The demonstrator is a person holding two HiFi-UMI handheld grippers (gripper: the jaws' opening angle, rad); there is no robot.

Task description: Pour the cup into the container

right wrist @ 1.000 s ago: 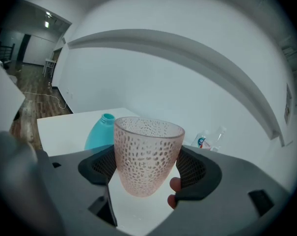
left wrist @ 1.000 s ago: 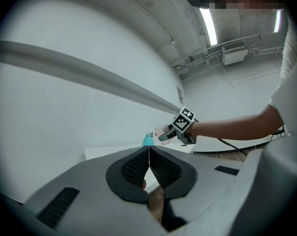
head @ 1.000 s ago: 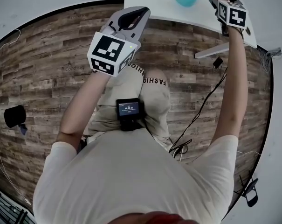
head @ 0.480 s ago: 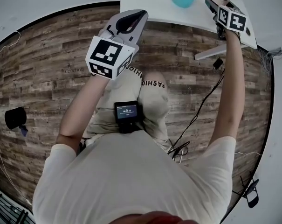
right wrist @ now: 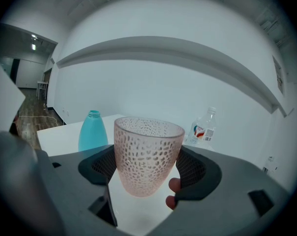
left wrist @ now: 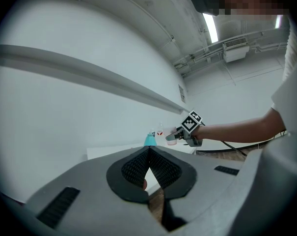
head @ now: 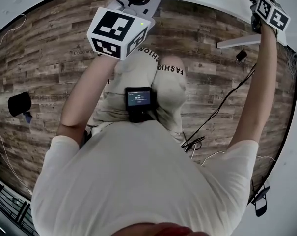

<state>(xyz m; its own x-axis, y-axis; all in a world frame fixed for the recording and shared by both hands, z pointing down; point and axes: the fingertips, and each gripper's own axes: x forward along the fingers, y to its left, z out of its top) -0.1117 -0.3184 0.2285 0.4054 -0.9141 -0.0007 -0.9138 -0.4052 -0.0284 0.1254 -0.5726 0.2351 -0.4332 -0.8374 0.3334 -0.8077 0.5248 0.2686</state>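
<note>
Behind the cup [right wrist: 147, 154], the container [right wrist: 93, 132] stands left and the bottle [right wrist: 206, 127] right, both on the table [right wrist: 60, 135].

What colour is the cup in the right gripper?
The cup is pale pink, dimpled all over; right gripper view shows it best.

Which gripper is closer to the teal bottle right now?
Right. The right gripper holds the pink cup close by the teal bottle; the left gripper sits well back, shut.
</note>
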